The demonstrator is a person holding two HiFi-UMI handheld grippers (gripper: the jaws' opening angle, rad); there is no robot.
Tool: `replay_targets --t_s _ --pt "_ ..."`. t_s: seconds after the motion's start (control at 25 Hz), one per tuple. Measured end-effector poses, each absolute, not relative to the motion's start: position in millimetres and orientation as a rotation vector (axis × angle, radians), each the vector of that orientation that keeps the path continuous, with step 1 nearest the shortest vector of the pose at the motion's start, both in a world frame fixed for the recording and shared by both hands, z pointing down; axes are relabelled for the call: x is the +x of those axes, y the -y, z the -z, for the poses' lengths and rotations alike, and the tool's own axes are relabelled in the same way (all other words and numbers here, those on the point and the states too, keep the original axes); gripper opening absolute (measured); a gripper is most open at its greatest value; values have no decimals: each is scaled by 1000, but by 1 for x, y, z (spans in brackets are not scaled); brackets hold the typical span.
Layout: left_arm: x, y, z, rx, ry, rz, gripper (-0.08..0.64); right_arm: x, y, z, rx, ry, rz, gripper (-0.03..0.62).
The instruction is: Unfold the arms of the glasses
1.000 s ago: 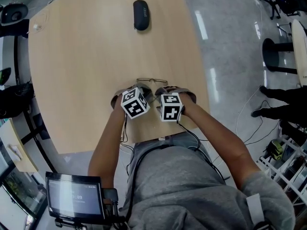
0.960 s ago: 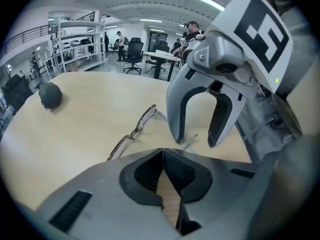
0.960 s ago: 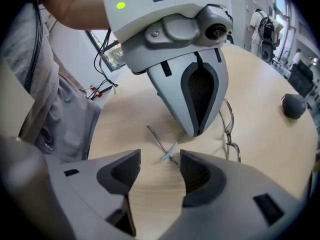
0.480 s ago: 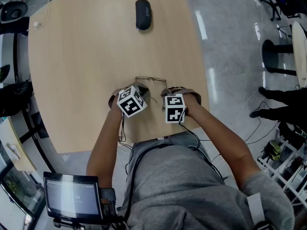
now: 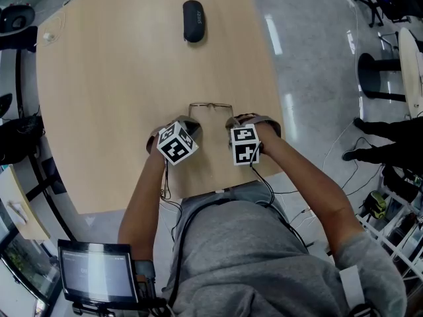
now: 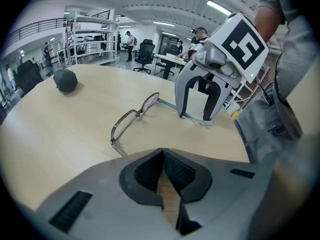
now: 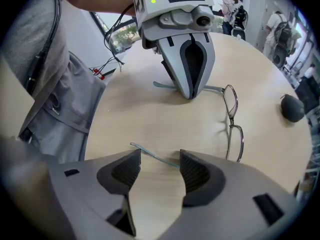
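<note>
- Near the 6 o'clock edge of the surface (image 5: 119,78), seen from the head view, the glasses (image 5: 210,105) rest on the wood. The lens front faces 12 o'clock and both arms run back toward 6 o'clock.
- The left tool (image 6: 162,154) is pinched closed on the glasses' left arm, its tips pressed down to the wood.
- The right tool (image 7: 160,156) stands wide. The right arm of the glasses lies between its jaws, touching neither.
- The two tools sit side by side with a gap of bare wood between them.
- At 3 o'clock the surface's edge runs just beside the right hand (image 5: 264,127), so there is little room on that side.
- At 6 o'clock only a short strip of wood separates the tools from the edge.
- From 9 through 12 o'clock the wood is broad and open.
- A dark case (image 5: 193,20) lies well apart at 12 o'clock, near the far edge.
</note>
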State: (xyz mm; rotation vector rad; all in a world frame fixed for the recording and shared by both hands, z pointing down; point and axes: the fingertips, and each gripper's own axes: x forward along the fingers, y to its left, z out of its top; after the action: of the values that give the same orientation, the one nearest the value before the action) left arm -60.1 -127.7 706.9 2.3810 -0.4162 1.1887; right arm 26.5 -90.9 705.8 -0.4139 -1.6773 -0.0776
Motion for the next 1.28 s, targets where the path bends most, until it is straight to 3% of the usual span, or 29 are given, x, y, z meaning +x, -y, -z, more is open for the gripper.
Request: replay_targets --t_s 0.32,0.76,1.04,1.28 --pt "-66 128 -710 2306 574 -1062 6 46 109 -710 -603 1561 297 230" --pt "-67 126 -701 2259 757 -868 6 42 119 -695 -558 1600 301 230" --pt "-88 127 -629 2344 900 -685 6 11 125 -642 -278 1831 210 230" --pt "-106 137 -537 2455 1080 -472 6 -29 147 -533 139 2241 -2 229"
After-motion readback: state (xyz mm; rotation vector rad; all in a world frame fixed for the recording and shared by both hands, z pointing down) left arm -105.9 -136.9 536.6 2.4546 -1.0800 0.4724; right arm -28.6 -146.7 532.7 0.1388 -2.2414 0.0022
